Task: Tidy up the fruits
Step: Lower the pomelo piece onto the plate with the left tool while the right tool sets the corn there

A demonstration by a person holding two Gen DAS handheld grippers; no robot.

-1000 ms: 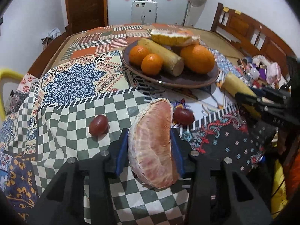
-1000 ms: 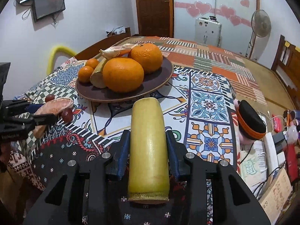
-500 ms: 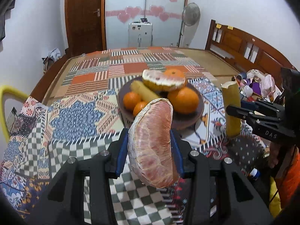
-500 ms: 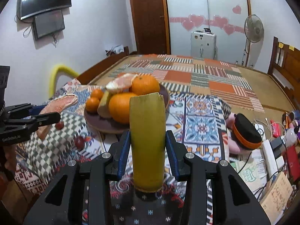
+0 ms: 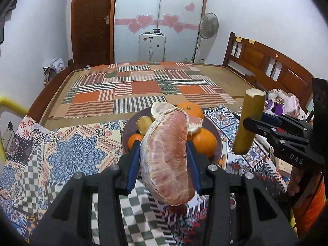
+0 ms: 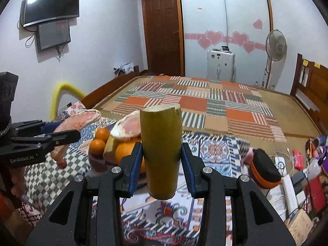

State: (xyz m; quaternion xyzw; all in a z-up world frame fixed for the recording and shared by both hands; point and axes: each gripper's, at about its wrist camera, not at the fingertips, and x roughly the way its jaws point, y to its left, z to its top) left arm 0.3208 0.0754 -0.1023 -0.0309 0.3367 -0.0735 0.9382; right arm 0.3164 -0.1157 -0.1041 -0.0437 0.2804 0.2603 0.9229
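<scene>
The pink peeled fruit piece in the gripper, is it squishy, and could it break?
Probably soft: the peeled pomelo wedge shows only thin veined membrane, so hard squeezing may tear it. Its curved shape, held mid-length by the left gripper, could pivot.

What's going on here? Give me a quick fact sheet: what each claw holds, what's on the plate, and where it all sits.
left gripper: shut on a peeled pomelo wedge, held above the quilt
right gripper: shut on a yellow-green cane piece, held upright
plate: dark, on the patterned quilt
on the plate: oranges, another pomelo wedge, another cane piece
setting: a bed with a wooden headboard
</scene>
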